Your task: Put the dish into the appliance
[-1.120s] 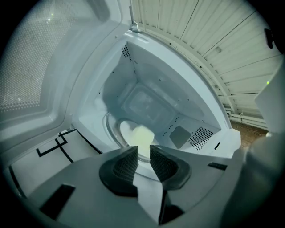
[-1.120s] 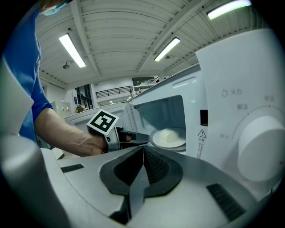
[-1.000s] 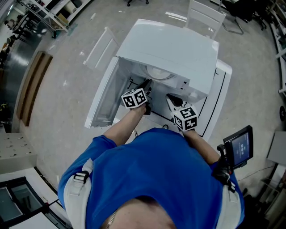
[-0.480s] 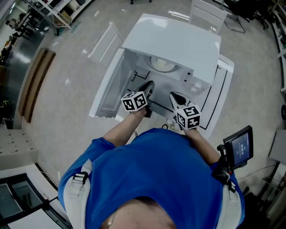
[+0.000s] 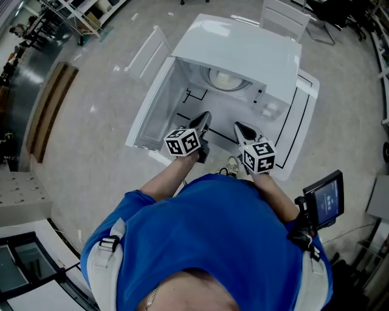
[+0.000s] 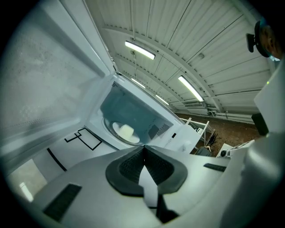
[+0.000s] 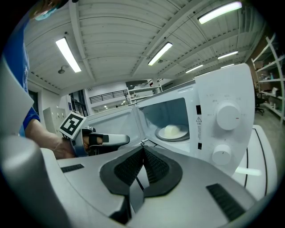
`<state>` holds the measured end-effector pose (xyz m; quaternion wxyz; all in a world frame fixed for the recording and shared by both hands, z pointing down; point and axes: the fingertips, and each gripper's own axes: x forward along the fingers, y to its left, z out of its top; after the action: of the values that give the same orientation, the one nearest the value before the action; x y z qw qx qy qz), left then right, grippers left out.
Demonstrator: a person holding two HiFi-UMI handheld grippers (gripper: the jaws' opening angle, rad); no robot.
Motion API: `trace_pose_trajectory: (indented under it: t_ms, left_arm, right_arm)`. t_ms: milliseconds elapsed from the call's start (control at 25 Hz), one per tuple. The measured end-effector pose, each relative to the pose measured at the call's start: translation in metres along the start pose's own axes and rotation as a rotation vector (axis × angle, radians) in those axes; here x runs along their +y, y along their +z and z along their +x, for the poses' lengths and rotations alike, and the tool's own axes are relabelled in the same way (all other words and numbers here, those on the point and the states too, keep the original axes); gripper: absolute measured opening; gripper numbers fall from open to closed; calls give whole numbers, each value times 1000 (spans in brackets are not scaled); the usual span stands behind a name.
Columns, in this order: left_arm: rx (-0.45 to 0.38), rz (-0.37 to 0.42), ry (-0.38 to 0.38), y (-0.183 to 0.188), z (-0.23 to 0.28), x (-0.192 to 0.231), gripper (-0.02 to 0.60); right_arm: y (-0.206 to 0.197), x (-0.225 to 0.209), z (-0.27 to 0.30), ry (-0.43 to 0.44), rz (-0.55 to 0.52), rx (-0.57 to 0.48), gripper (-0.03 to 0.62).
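Observation:
A white microwave point(image 5: 243, 54) stands on a white table with its door point(image 5: 152, 100) swung open to the left. Inside on the turntable sits a white dish point(image 5: 226, 79) with a pale lump of food point(image 7: 172, 130); the dish point(image 6: 126, 132) also shows in the left gripper view. My left gripper point(image 5: 202, 118) hovers in front of the open cavity, jaws shut and empty. My right gripper point(image 5: 242, 129) is beside it, a little to the right, also shut with nothing held. Both sit outside the microwave, apart from the dish.
The microwave's control panel with two dials point(image 7: 227, 116) is at the right of the cavity. Black outline markings point(image 5: 194, 94) are on the table point(image 5: 292, 152) under the microwave. A small screen device point(image 5: 325, 199) hangs by the person's right side. White chairs point(image 5: 279, 18) stand behind.
Both grippers have drawn back from the microwave cavity toward the person. The dish stays on the turntable.

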<state>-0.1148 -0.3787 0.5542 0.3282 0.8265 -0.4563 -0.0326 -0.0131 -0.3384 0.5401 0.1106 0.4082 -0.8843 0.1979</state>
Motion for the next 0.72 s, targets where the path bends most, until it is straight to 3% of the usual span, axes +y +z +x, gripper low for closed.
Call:
trace_pose_trajectory:
  t_ms: [720]
  left_arm:
    - [-15,29,-43,-19,-31,-28,8]
  right_arm:
    - [-21,-2,-26,-44,37,-24,2]
